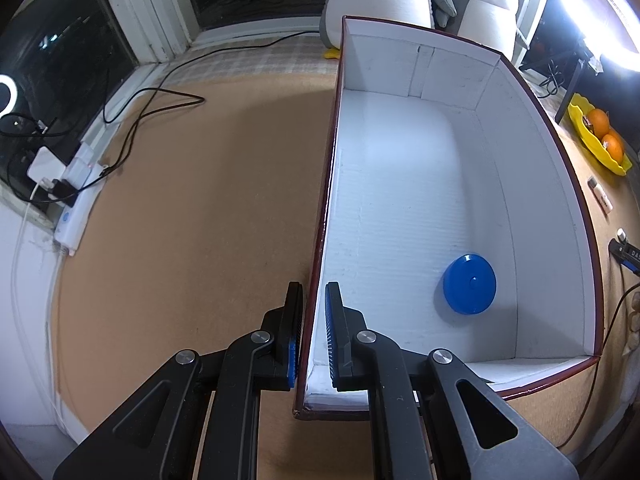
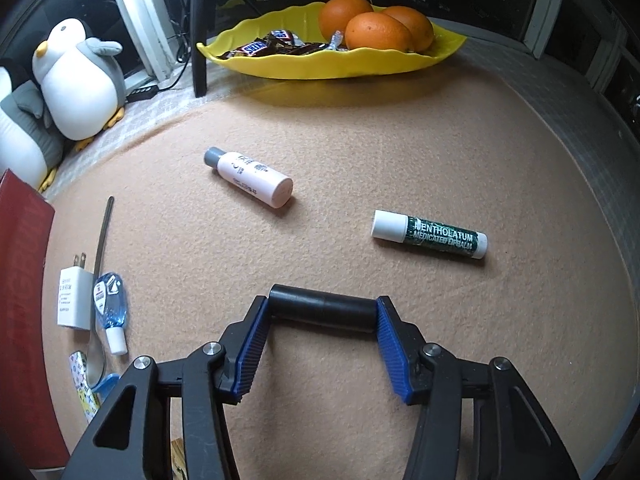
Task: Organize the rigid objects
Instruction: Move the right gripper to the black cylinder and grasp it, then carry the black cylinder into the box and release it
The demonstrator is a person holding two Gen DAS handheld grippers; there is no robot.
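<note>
Tongs: right (image 2: pixel 323 310) grips black tube (image 2: pixel 322 307); left (image 1: pixel 314 312) pinches box wall (image 1: pixel 326 216).

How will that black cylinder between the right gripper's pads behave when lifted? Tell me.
The black cylinder looks stiff and smooth, so it should hold its shape. The right gripper has it end to end, pads on its flat ends, so it may pivot or slip. Lying on its side on the mat, it would probably roll if dropped. It is likely light.
</note>
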